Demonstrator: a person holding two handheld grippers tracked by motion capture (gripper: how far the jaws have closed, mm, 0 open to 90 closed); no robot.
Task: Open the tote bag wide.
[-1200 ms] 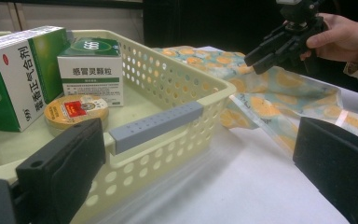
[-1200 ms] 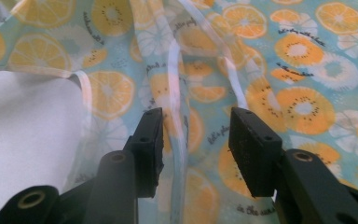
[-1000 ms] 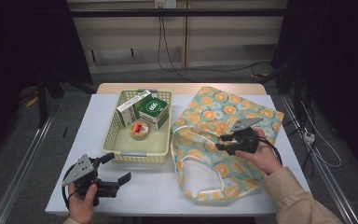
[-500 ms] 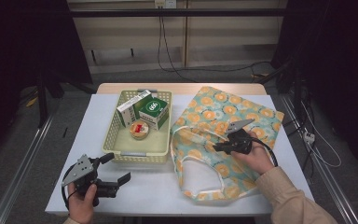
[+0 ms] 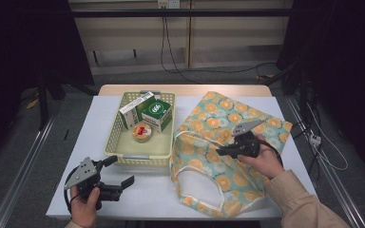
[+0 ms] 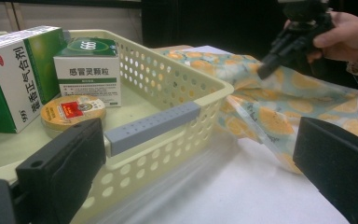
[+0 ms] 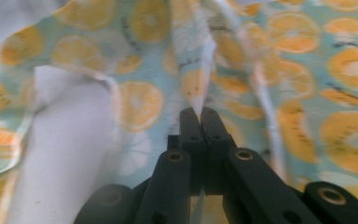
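right claw (image 5: 220,153): jaws pressed together, just closed, pinching a fold of the orange-slice print bag (image 5: 228,142); in the right gripper view (image 7: 199,113) a thin ridge of fabric runs up from between the tips.
left claw (image 5: 121,171): jaws spread wide, nothing between them, held above the near-left tabletop (image 5: 138,199), pointing right, just near of the basket; in the left gripper view (image 6: 200,154) both pads frame the basket corner.
bag: lies flat on the right half of the tabletop, mouth and white-edged handle loop toward the near side; its left edge sits just beside the basket, contact hard to tell. Near-right corner hidden under the person's sleeve (image 5: 299,199).
basket (image 5: 123,154): pale yellow, perforated, grey handle on its near rim, left of centre.
basket contents: two green-and-white medicine boxes (image 5: 145,111) at the far end, round yellow tin (image 5: 142,131) just near of them. Taller box cut off by the frame edge in the left gripper view (image 6: 14,74).
hard to make out: right gripper view is blurred; which layer of the bag is pinched can't be told.
right hand (image 5: 264,159): wraps the gripper body, hides the bag under it.
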